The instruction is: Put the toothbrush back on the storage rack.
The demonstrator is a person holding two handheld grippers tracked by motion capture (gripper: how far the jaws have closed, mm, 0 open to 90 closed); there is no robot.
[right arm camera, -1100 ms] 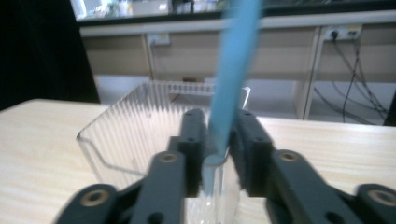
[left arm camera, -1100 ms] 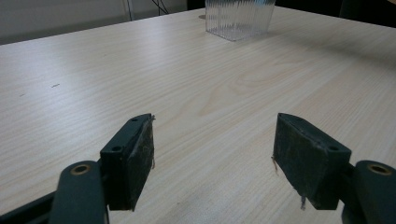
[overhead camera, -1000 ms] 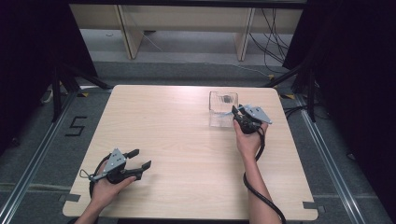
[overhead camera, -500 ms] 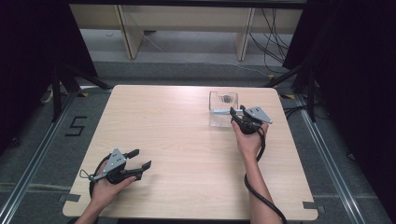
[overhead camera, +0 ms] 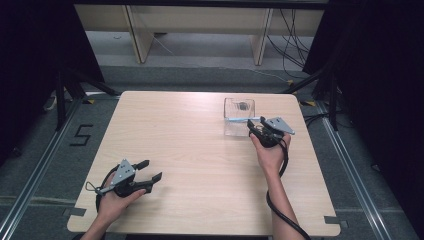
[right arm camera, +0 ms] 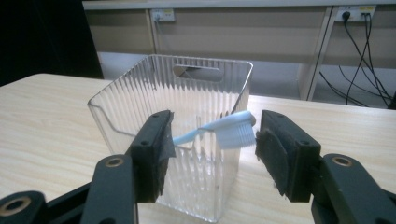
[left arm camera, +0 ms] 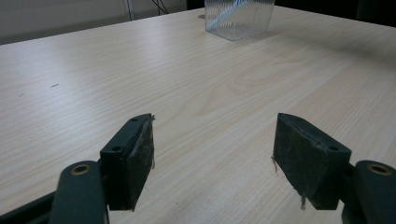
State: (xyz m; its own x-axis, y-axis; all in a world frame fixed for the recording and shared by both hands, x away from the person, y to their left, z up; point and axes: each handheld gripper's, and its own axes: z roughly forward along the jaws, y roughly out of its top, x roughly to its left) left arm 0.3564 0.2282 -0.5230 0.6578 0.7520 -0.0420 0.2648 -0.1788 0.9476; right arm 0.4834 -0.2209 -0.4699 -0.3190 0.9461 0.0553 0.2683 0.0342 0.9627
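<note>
One pale wooden table (overhead camera: 200, 165) is taking up most of the high view, and it is carrying one clear ribbed plastic box (overhead camera: 238, 116) near its far right part. The box is standing upright with a handle slot cut in its far wall, and one light blue toothbrush (right arm camera: 219, 130) is lying across its near rim, the white bristle head pointing toward the right of the right gripper view and the handle slanting down into the box on the left. Two grippers are being held by a person, one in each hand. The right gripper (overhead camera: 264, 130) is sitting just beside the near right side of the box; its jaws have just been opening and are now standing wide apart, with the brush head between them but neither pad pressing on it, a gap showing on the right pad's side and the left pad sitting close to the handle. The left gripper (overhead camera: 145, 172) is resting low near the table's near left corner, well apart from the box, and its two jaws are spread wide with nothing but bare wood between them; in the left gripper view the box is standing far off at the top.
</note>
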